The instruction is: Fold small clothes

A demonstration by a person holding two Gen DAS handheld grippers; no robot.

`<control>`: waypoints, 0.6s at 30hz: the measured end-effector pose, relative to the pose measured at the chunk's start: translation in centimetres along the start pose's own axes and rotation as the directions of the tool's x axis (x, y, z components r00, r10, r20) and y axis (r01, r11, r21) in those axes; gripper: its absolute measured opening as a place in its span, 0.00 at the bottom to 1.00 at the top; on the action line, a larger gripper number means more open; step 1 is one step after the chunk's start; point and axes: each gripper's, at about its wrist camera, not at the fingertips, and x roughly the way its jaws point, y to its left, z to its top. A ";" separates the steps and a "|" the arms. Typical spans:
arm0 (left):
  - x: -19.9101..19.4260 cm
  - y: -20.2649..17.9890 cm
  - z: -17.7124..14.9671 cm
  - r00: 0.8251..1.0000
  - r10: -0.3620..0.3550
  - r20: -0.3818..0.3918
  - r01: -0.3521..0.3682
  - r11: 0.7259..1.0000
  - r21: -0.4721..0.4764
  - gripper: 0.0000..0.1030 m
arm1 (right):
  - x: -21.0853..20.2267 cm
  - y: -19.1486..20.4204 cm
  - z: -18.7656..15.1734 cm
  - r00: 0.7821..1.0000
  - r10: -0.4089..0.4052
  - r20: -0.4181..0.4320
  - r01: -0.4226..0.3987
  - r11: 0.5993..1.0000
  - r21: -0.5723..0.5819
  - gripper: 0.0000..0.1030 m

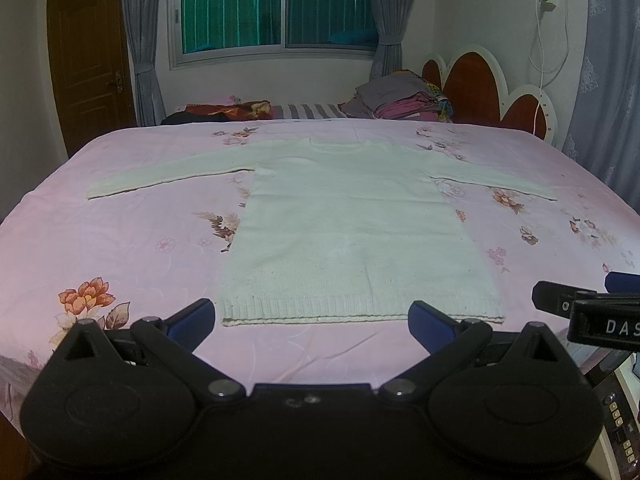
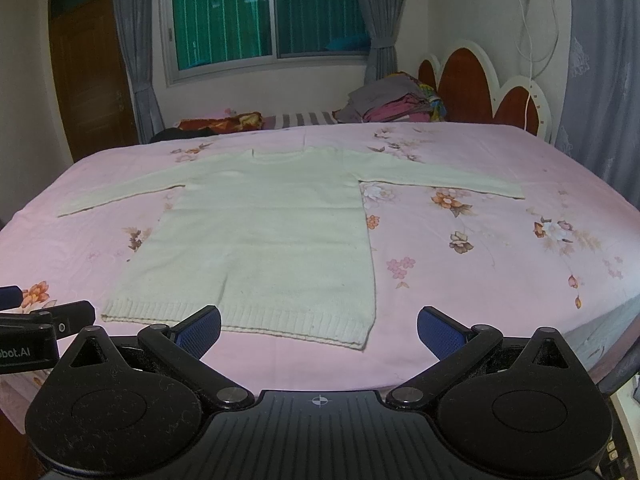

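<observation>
Left gripper (image 1: 312,318) spread wide, holding nothing; right gripper (image 2: 319,326) likewise spread, holding nothing; white sweater (image 1: 348,232) flat on pink bedsheet (image 1: 120,240), sleeves out, ribbed hem just ahead of both, not touching.

Dim, flat indoor light, pinkish-cool cast. Window (image 1: 280,4) dark teal, adds nothing. Soft shadows. Heavy fisheye bending at edges, dark corner vignette. Slightly soft, noisy.
</observation>
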 end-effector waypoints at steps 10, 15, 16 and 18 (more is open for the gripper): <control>-0.1 0.2 0.0 1.000 0.002 0.000 -0.002 1.000 -0.001 0.99 | 0.0 0.1 0.1 1.000 0.000 0.002 0.000 1.000 -0.003 1.00; -0.2 0.2 0.0 1.000 0.002 0.000 -0.002 1.000 -0.002 0.99 | 0.0 0.1 0.2 1.000 0.002 0.000 -0.002 1.000 -0.005 1.00; -0.2 0.2 0.0 1.000 0.003 -0.001 -0.003 1.000 -0.002 0.99 | 0.0 0.2 0.1 1.000 0.003 0.000 -0.003 1.000 -0.006 1.00; -0.3 0.3 -0.1 1.000 0.003 -0.002 -0.003 1.000 -0.002 0.99 | 0.1 0.2 0.2 1.000 0.002 0.000 -0.002 1.000 -0.006 1.00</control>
